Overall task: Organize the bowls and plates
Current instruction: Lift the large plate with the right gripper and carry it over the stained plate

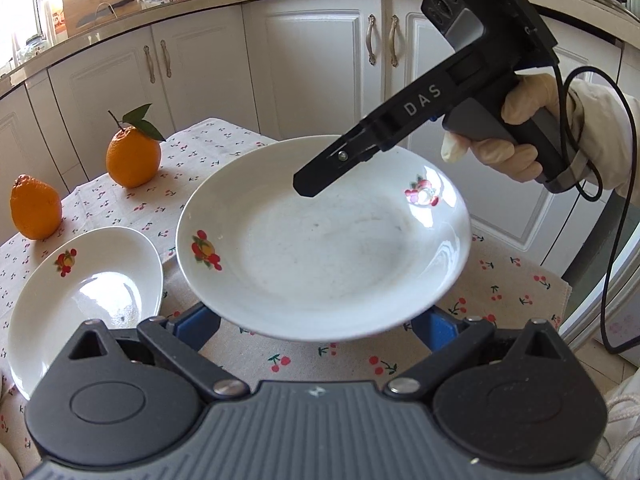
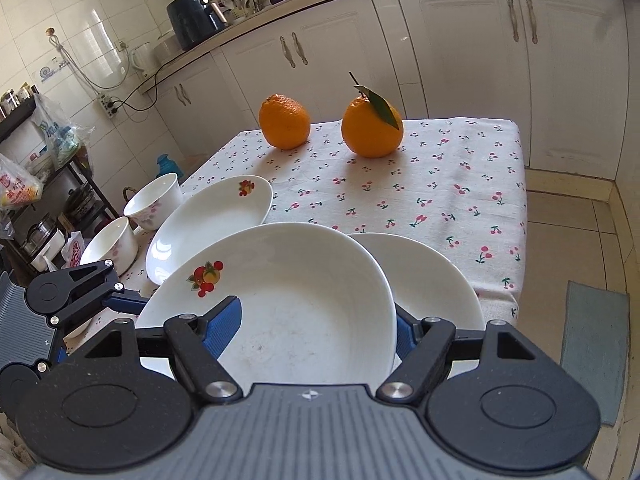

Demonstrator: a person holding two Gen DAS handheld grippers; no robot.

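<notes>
Sitting at the far left of the cherry-print counter (image 2: 460,168), two white bowls with pink flowers (image 2: 154,200) (image 2: 110,244) are standing upright, just beside each other. Next to them, a small oval plate (image 2: 208,224) with a fruit decal is lying flat on the cloth.

The left gripper (image 2: 120,304) is reaching in from the left, one blue finger passing under the rim of the large plate (image 2: 304,292). In its own wrist view its jaws are standing wide apart and the plate's near rim is covering the fingertips. I cannot tell whether they are pressing on it.

The large plate, white with fruit decals, is hovering tilted above the near part of the counter, casting a shadow on the cloth.

The right gripper (image 2: 314,326) is coming at the plate from the near side with its jaws partly apart. Its left blue pad is lying over the plate's inner surface, while its right pad is disappearing behind the rim, so I cannot tell whether it is clamping. A gloved right hand (image 1: 508,140) is holding its handle.

Just behind the large plate to the right, a second plain white plate (image 2: 436,280) is showing, partly covered.

Further back, two oranges (image 2: 285,122) (image 2: 372,128) are resting near each other on the cloth, the right one bearing a leaf.
</notes>
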